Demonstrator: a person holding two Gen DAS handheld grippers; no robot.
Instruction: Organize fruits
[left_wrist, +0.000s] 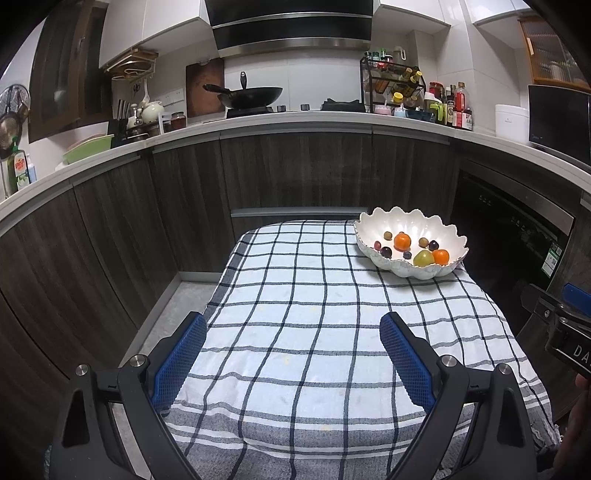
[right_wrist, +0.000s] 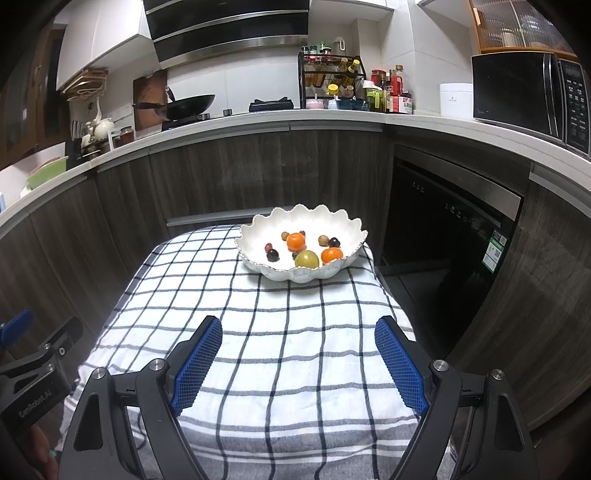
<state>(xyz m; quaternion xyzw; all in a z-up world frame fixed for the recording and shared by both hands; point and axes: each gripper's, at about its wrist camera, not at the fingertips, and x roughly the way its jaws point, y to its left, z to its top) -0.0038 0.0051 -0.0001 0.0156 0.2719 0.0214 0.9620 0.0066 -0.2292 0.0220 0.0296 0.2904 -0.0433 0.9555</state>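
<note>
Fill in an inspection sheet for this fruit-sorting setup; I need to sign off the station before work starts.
Surface: checked cloth over a small table, bare apart from the bowl.
Job's things: white scalloped bowl at the far right corner, holding two oranges, a green fruit and several small dark and tan fruits.
Clutter: nothing seen on the cloth.
Grippers: left gripper and right gripper open, empty, above the near cloth.
Cables: nothing seen.
Surroundings: kitchen counter with wok, spice rack, microwave.

Two downward-tilted views, shared fruit bowl (left_wrist: 373, 254)
</note>
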